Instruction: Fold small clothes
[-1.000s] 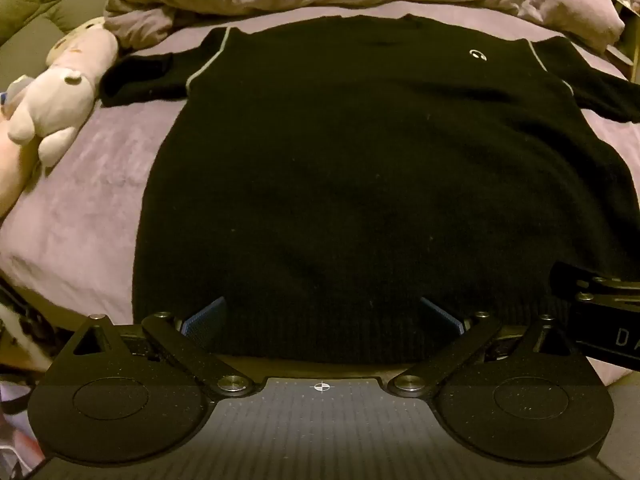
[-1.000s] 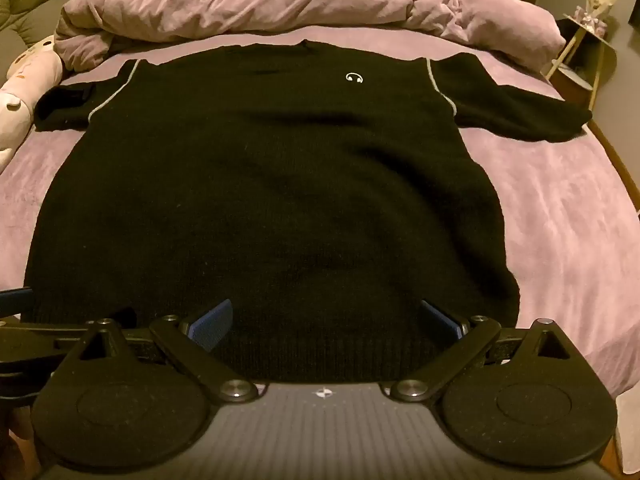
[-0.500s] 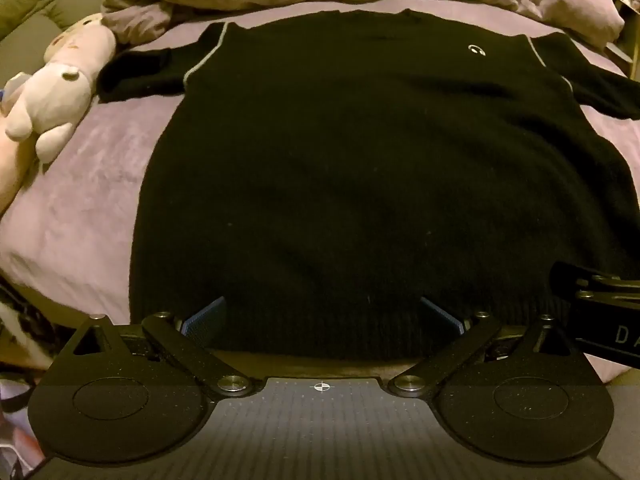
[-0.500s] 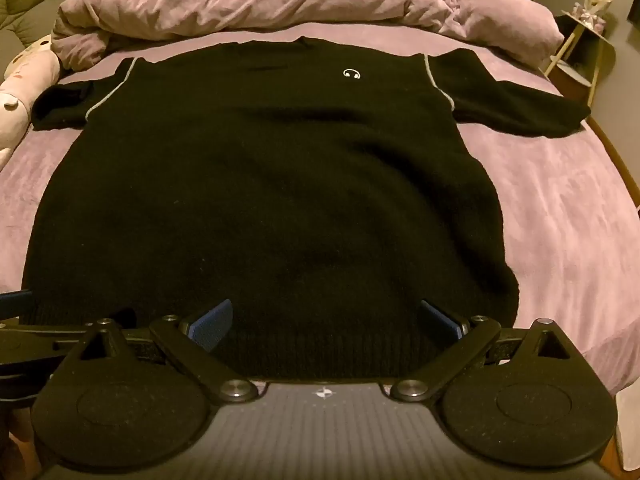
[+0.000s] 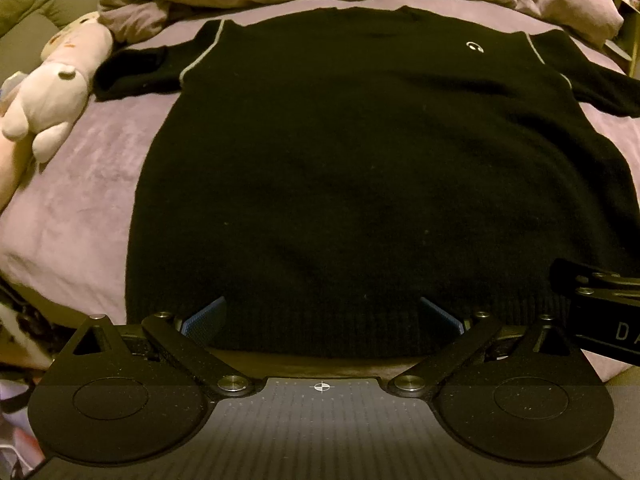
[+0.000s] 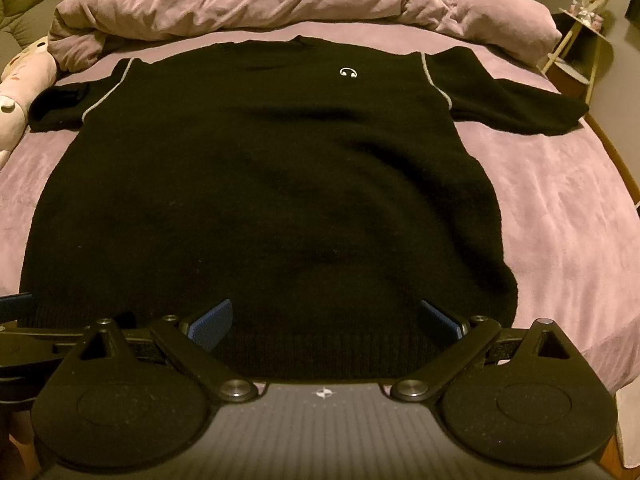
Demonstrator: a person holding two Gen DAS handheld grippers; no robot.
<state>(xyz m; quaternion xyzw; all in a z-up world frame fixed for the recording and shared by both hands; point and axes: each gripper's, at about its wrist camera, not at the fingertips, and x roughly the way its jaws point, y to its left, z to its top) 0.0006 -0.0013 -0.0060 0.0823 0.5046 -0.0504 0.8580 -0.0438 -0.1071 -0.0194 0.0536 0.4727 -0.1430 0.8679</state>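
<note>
Black sweater (image 5: 360, 168) lies flat on the bed (image 6: 560, 208), hem nearest, collar farthest. Left gripper (image 5: 322, 314) and right gripper (image 6: 326, 318) hover over the hem, jaws spread wide.

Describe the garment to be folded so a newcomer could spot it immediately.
On the purple bed, below the bunched duvet, a black short-sleeved knit top lies flat. Grey piping at each shoulder and a small white headphone logo distinguish it from the plush toy.

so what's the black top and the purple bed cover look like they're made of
Black top: seems a matte knit, wool or acrylic; fuzzy surface, ribbed hem.
Purple bed cover: looks like soft plush or velvety fleece; faint sheen and brushed streaks. Exact fibres can't be told.
</note>
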